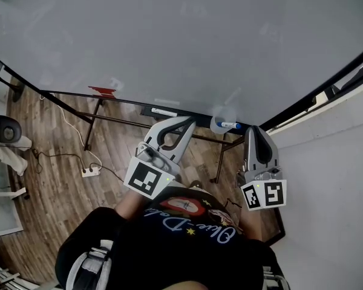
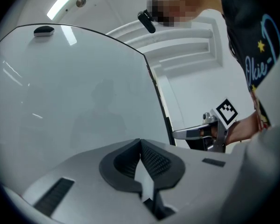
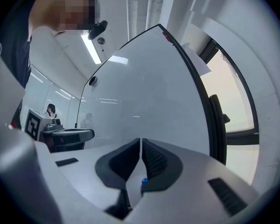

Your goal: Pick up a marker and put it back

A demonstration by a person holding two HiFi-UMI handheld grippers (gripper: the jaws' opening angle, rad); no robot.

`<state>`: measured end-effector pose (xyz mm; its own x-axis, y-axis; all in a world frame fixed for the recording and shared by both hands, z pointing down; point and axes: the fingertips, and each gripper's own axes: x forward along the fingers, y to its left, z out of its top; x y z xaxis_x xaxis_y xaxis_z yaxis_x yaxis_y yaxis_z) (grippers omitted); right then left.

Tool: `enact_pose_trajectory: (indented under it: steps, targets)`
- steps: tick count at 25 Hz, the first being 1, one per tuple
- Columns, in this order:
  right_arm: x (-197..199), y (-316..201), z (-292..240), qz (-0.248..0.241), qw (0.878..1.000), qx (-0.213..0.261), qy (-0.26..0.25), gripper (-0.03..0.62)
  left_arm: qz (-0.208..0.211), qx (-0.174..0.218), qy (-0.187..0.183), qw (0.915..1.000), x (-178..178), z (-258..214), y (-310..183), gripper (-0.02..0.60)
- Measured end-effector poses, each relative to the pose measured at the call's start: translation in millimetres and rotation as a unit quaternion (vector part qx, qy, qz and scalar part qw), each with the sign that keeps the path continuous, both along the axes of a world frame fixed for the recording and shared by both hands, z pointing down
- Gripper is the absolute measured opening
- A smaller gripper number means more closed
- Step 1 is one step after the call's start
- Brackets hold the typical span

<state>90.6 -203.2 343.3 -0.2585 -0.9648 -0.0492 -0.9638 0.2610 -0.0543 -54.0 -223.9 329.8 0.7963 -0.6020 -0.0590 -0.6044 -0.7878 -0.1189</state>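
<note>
Head view: left gripper point(image 1: 183, 123) and right gripper point(image 1: 255, 132) point level at whiteboard point(image 1: 169, 41), fingers point(image 3: 151, 160) together, empty.

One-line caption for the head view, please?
The left gripper and right gripper, both shut and empty, face a whiteboard; a blue-capped marker lies at its lower edge.

**Whiteboard Room With a Wooden Floor**

A big whiteboard point(image 1: 169, 41) in a dark frame is filling most of the head view, standing on thin dark legs point(image 1: 92, 125) over a brown wooden floor point(image 1: 54, 186). A white power strip point(image 1: 91, 171) is lying on the boards near the legs, its cable trailing away. A plain white wall point(image 1: 333, 180) is running along the right. Overhead, a long ceiling light point(image 2: 65, 1) is glowing, and a bright window point(image 3: 233, 97) is showing beside the board's edge.
</note>
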Motion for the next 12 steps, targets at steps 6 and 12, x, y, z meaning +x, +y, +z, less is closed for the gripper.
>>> enact_pose_trajectory:
  steps: [6, 12]
  targets:
    - [4, 12, -3, 0.008, 1.0, -0.003, -0.01, 0.0, 0.015, -0.011, 0.008, 0.9998, 9, 3, 0, 0.003]
    - [1, 18, -4, 0.005, 1.0, -0.006, -0.01, 0.0, 0.016, -0.02, 0.014, 0.9996, 11, 4, -2, 0.003]
